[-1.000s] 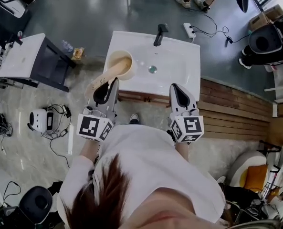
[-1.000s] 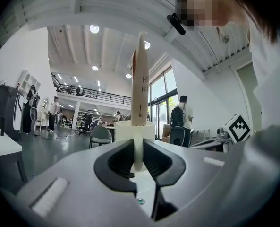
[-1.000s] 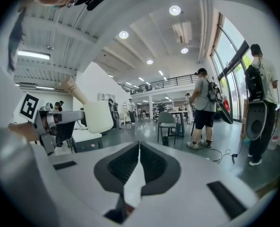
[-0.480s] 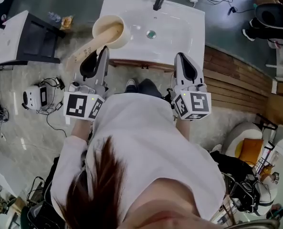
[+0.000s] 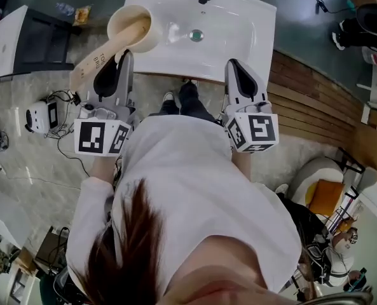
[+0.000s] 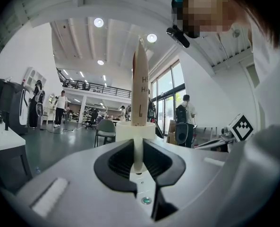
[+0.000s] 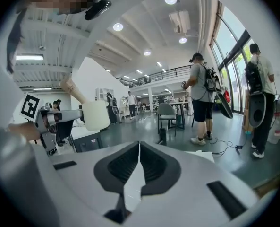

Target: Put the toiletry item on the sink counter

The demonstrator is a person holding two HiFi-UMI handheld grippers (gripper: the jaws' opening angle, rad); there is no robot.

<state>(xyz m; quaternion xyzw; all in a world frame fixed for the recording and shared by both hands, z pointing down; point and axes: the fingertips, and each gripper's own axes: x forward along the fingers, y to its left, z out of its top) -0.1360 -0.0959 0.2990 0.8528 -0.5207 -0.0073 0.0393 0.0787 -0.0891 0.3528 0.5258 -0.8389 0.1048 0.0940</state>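
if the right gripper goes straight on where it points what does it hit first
Probably the white ceramic sink counter: the right gripper, jaws shut, aims at its front right part. Depth is unclear: it may meet the front edge or the top.

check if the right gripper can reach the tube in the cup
Probably yes: the tube juts clear of the cup in the left gripper, but the right gripper must open its shut jaws.
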